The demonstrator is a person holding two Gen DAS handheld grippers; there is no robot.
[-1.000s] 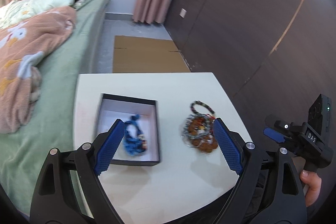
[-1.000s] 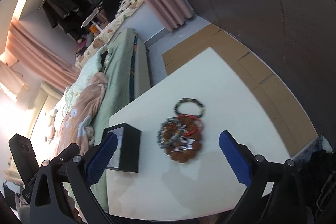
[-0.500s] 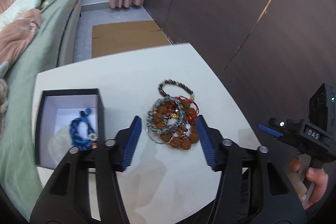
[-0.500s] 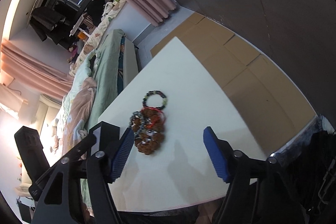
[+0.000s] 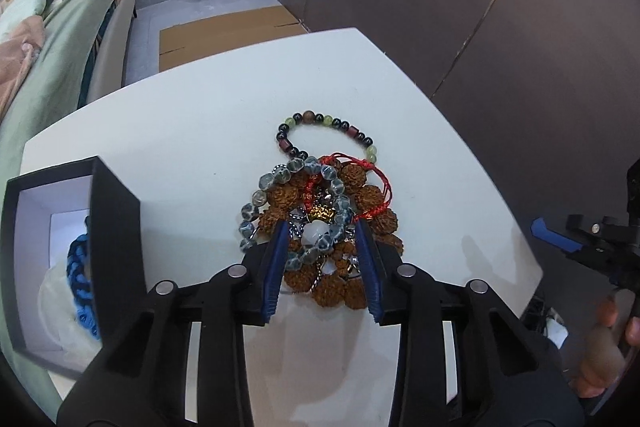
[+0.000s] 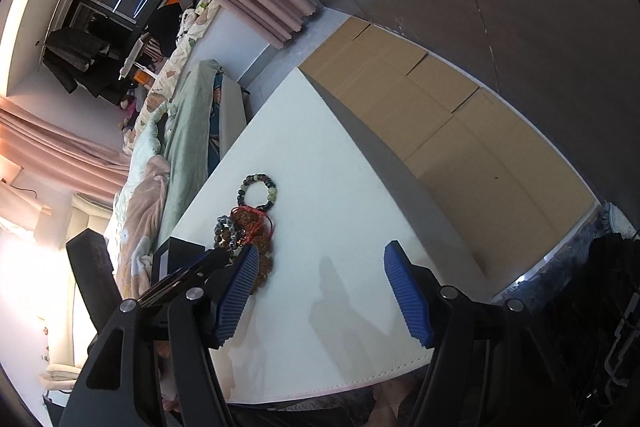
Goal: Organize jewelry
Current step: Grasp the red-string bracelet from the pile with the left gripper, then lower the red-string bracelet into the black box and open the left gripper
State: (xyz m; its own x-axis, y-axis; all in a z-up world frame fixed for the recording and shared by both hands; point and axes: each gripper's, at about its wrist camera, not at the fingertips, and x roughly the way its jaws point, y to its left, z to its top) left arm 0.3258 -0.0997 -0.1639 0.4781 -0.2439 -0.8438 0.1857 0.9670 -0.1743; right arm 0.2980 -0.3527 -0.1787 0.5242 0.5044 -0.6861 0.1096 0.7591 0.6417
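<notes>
My left gripper (image 5: 322, 259) is down over the bracelet pile (image 5: 320, 211) at the middle of the white table (image 5: 200, 131), jaws closing, grey beads and brown seed beads between the blue pads; whether the pads bite yet, I cannot tell. A dark bead bracelet (image 5: 326, 133) lies at the pile's 12 o'clock, touching it. The black box (image 5: 116, 211) sits at 9 o'clock, a blue bracelet (image 5: 82, 279) inside. My right gripper (image 6: 320, 291) hangs part open over bare table, gripping nothing, pile at its 10 o'clock.
</notes>
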